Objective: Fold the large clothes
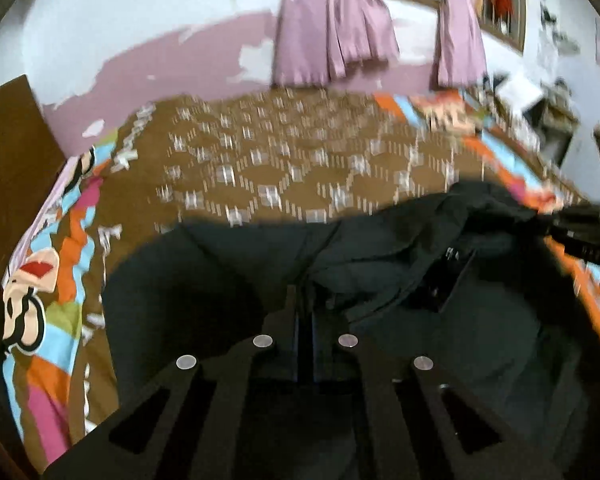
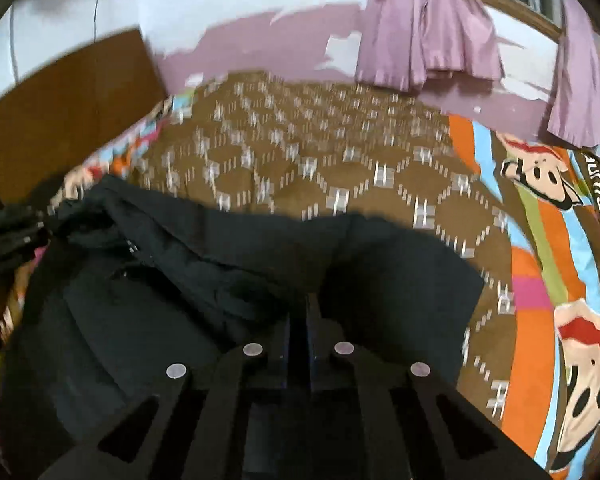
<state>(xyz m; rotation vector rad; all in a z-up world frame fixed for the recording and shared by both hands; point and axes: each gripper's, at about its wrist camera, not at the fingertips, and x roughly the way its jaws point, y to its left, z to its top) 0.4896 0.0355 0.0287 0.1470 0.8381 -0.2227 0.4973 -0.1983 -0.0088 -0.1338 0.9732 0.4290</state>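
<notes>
Left hand-held gripper (image 1: 305,312): fingers pressed together, pinching a fold of the large black fabric garment (image 1: 380,280).
Right hand-held gripper (image 2: 300,316): fingers pressed together, pinching the same garment.
Garment: spread on the brown patterned bedspread (image 1: 280,152).
Beyond: mauve curtains (image 1: 332,28).

Motion blur smeared the bedspread (image 1: 300,152) pattern beyond the black garment (image 1: 220,272). The garment's near part was hidden under each claw body, and whether cloth was pinched was unclear.
</notes>
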